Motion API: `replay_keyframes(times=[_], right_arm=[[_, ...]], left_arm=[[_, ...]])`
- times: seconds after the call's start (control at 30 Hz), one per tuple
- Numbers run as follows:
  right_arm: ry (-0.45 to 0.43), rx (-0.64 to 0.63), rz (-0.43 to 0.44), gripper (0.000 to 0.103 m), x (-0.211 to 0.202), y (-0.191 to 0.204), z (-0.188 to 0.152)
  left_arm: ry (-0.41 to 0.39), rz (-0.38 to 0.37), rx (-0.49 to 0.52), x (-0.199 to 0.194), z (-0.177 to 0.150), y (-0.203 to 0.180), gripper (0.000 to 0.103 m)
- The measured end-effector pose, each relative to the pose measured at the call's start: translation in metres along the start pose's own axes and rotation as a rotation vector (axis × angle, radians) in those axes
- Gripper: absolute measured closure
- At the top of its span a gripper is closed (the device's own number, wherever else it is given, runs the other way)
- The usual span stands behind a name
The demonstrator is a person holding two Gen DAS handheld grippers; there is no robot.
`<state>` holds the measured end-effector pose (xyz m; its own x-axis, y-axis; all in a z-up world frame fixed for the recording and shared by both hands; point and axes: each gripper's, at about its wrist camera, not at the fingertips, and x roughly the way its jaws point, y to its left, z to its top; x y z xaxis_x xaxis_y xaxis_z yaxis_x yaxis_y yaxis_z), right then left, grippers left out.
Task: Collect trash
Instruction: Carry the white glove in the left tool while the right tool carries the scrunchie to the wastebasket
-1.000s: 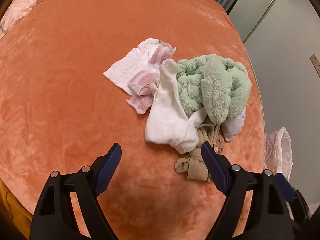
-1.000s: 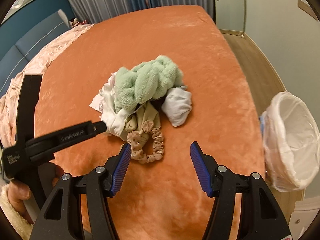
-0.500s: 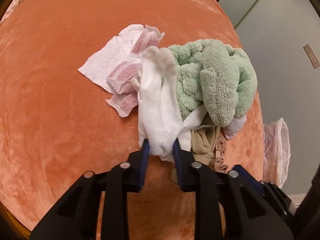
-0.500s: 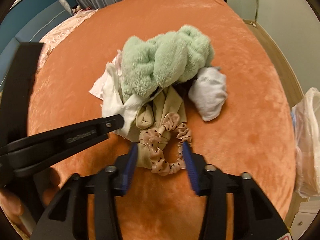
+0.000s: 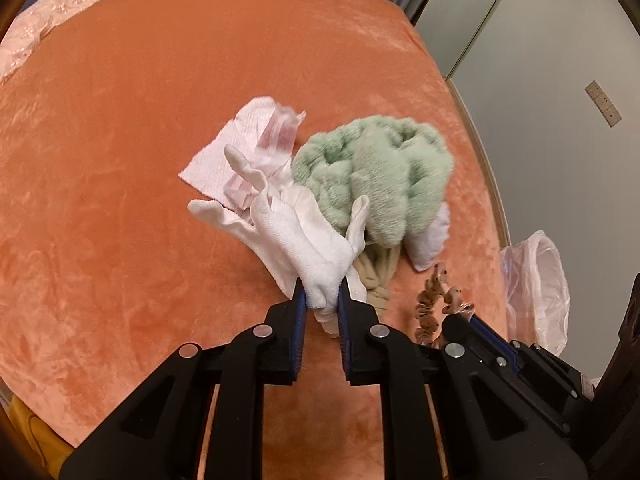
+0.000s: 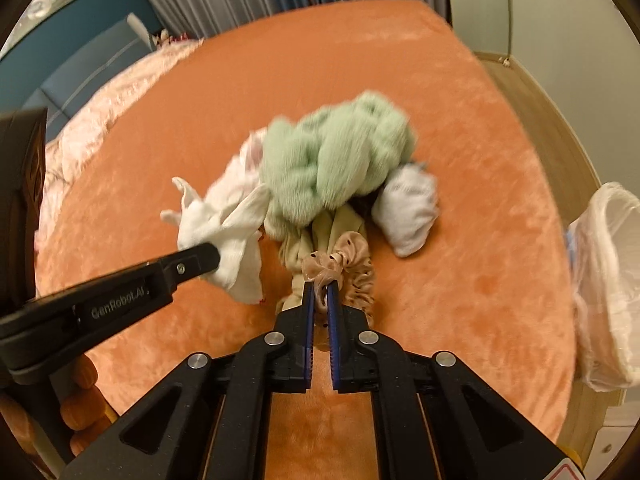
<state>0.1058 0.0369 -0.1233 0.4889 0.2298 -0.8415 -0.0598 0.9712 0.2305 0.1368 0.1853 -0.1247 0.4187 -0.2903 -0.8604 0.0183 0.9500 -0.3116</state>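
A pile lies on the orange bedspread (image 5: 120,160): a white paper towel (image 5: 224,152) with pink wrappers (image 5: 276,136), a fluffy green cloth (image 5: 380,172), a beige cloth (image 5: 376,272) and a small grey-white cloth (image 6: 412,208). My left gripper (image 5: 322,292) is shut on a white glove (image 5: 296,232) and holds it lifted; it also shows in the right wrist view (image 6: 224,228). My right gripper (image 6: 319,288) is shut on a beige dotted scrunchie (image 6: 344,264), also seen in the left wrist view (image 5: 436,304).
A bin lined with a white plastic bag (image 6: 608,280) stands beside the bed on the right; it shows in the left wrist view (image 5: 536,280) too. A pink quilt (image 6: 100,120) lies at the far left. Curtains and a wall stand behind.
Both grippers went from open to shut. The left closed on the white glove and lifted it off the pile. The right closed on the scrunchie.
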Motion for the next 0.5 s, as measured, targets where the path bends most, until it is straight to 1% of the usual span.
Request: replay_keyframes(times=[0.1, 0.2, 0.4, 0.5], right_arm=[[-0.057, 0.016, 0.005, 0.097, -0.027, -0.008, 0.006], [-0.117, 0.038, 0.006, 0.097, -0.058, -0.018, 0.013], [-0.22, 0.07, -0.007, 0.097, -0.114, -0.047, 0.02], [-0.269, 0.084, -0.021, 0.097, -0.14, -0.066, 0.021]], left_arm=[[-0.039, -0.017, 0.014, -0.022, 0.002, -0.014, 0.089], [-0.073, -0.041, 0.039, -0.043, 0.006, -0.036, 0.089], [-0.12, -0.126, 0.114, -0.08, 0.011, -0.092, 0.089], [-0.142, -0.147, 0.159, -0.088, 0.01, -0.121, 0.089]])
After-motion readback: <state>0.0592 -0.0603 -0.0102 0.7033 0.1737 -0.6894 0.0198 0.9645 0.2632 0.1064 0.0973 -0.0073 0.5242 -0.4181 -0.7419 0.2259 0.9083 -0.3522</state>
